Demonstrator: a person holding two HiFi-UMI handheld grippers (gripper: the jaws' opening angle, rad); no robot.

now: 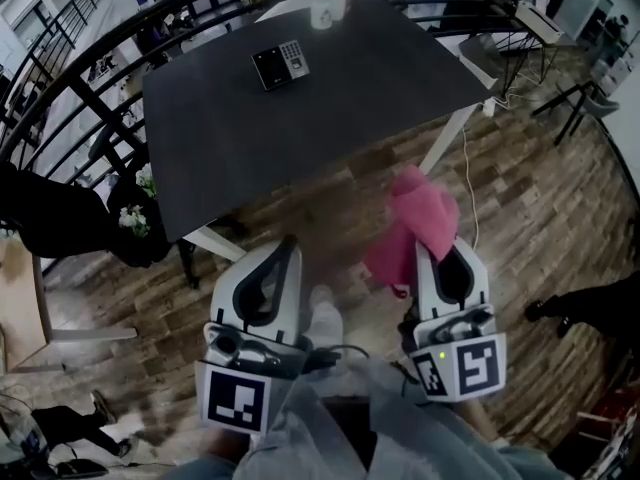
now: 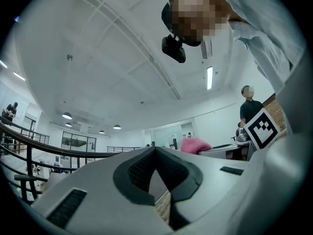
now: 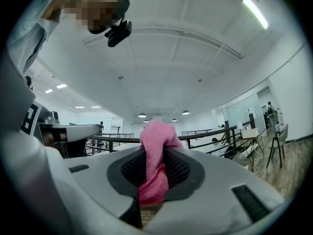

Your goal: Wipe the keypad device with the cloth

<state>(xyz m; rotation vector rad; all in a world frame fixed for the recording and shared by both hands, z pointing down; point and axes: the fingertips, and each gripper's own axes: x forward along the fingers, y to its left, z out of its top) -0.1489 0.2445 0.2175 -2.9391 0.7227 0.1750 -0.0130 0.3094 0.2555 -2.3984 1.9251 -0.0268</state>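
Observation:
The keypad device (image 1: 280, 65), black with a small grey key block, lies flat on the dark table (image 1: 330, 118) near its far side. My right gripper (image 1: 440, 253) is shut on a pink cloth (image 1: 415, 223), which bunches out past its tips over the wooden floor, well short of the table. In the right gripper view the pink cloth (image 3: 155, 168) is pinched between the dark pads. My left gripper (image 1: 290, 243) is shut and holds nothing; it points upward, with its jaws (image 2: 156, 153) meeting against the ceiling.
A white bottle (image 1: 327, 3) stands at the table's far edge. Black railings (image 1: 60, 78) curve round the left and back. A white table leg (image 1: 445, 138) and a cable run down on the right. Chairs (image 1: 575, 103) stand at far right. A person (image 2: 250, 109) stands nearby.

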